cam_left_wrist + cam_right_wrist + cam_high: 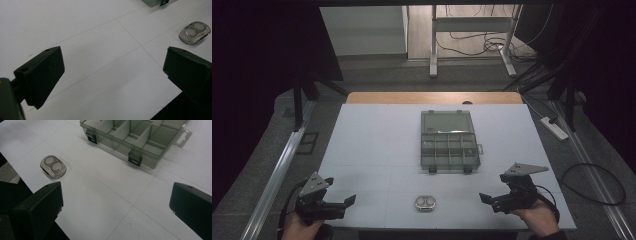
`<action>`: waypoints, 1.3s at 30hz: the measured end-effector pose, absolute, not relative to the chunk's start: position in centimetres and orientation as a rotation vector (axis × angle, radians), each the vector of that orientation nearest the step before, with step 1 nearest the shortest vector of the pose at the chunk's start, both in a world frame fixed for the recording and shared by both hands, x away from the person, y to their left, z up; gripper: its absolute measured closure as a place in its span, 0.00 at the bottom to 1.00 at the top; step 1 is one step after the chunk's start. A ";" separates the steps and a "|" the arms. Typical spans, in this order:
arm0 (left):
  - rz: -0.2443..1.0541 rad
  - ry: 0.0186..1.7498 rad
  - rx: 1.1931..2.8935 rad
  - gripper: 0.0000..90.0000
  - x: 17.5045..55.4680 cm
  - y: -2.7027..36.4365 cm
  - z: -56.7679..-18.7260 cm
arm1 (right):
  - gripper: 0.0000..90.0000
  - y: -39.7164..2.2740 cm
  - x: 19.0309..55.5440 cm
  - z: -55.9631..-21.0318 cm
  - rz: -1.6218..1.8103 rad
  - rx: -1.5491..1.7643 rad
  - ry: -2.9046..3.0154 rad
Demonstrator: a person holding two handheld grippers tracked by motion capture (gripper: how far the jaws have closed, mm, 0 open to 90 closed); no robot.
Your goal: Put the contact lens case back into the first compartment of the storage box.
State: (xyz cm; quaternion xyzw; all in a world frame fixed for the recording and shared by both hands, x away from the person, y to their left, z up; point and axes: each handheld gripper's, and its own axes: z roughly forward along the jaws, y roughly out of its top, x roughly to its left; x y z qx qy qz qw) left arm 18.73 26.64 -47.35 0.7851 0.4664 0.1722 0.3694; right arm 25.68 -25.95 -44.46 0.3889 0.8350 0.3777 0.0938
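Clear plastic marked the small two-well case [425, 203], which lay untouched at the lower centre of the white surface [372, 150], below the open compartment box [449, 142]. Left hand-held gripper [340, 201] and right hand-held gripper [490, 198] flanked it, jaws spread wide and empty; judging by this, nothing was grasped yet and all the handling remained.

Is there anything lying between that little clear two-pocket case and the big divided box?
Nothing: in the high view, bare white table separates the small case from the compartment box.
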 end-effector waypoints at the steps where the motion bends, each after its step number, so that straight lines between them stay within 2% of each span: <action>1: 0.443 1.197 2.016 0.04 18.7 26.6 -47.3 | 0.00 -25.8 25.8 -44.5 1.116 1.145 2.484; 39: 0.443 1.205 2.005 0.04 18.7 26.7 -47.3 | 0.00 -17.4 27.7 -46.1 1.082 0.871 2.729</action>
